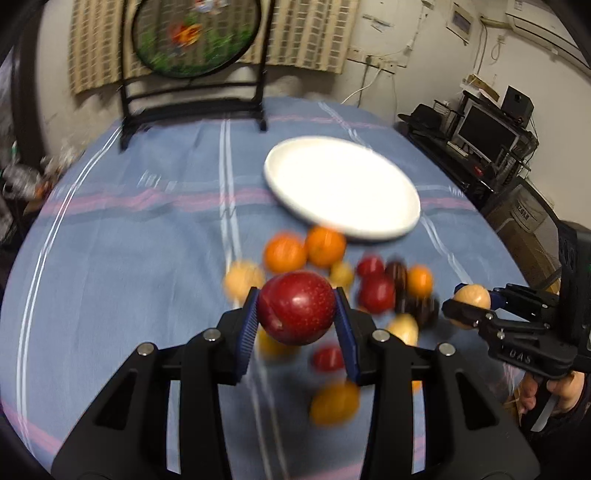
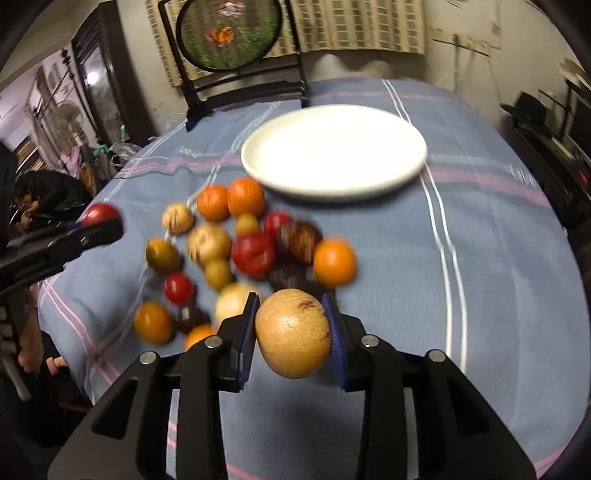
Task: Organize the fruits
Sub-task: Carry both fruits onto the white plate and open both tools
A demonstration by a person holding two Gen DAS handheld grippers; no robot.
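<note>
My left gripper (image 1: 297,308) is shut on a red apple (image 1: 295,306) and holds it above the fruit pile. My right gripper (image 2: 291,334) is shut on a tan pear (image 2: 293,332), also lifted; it shows in the left wrist view (image 1: 471,301) at the right. The left gripper with its apple (image 2: 99,214) shows at the left of the right wrist view. Several oranges (image 2: 334,262), red fruits (image 2: 255,254), tan and dark fruits lie loose on the cloth. A white plate (image 2: 334,151) lies empty behind the pile, also in the left wrist view (image 1: 343,186).
The table has a blue striped cloth (image 2: 480,240). A round painted screen on a black stand (image 2: 229,33) stands at the far edge. A shelf with a monitor (image 1: 484,133) is off to the right. A person (image 2: 48,199) sits at the left.
</note>
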